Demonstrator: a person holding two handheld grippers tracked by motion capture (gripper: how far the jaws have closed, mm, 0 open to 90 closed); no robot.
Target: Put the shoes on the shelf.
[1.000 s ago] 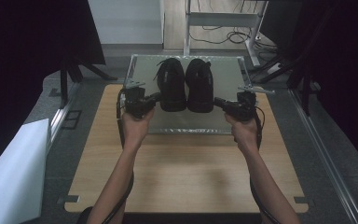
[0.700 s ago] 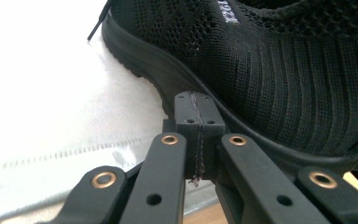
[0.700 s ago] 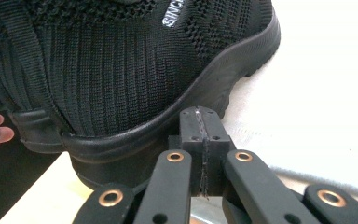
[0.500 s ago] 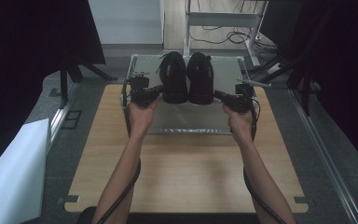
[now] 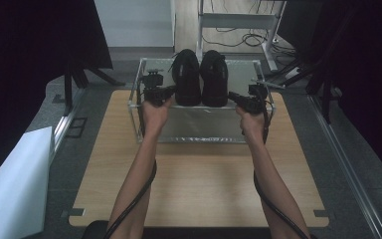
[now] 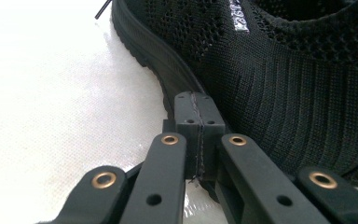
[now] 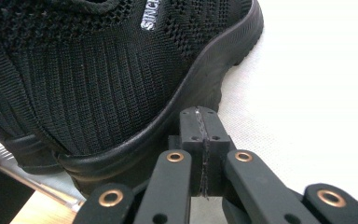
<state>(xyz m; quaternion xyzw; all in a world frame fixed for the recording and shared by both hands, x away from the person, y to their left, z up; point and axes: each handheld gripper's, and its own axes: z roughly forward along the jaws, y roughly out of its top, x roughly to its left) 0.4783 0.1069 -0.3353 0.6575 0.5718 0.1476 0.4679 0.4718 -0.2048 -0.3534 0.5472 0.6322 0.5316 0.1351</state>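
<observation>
**Pair of black knit shoes on a clear-walled stand**

Though dark all over, the two items read clearly: left shoe (image 5: 186,79) and right shoe (image 5: 214,78), side by side and touching, toes pointing away from the person, on the top of the clear stand (image 5: 199,133) at the far edge of the wooden table (image 5: 199,184); upper of open mesh knit with ribbed flanks, soft and yielding; sole of moulded black rubber, stiffer, grippy rather than slick; judged light, not fragile. Best hold: heel collar or sole edge, since knit would crumple. Left gripper (image 6: 199,122), jaws pressed together on nothing, tip just beside the left shoe's sole; right gripper (image 7: 200,135), likewise clenched and empty, tip against the right shoe's sole rim.
</observation>
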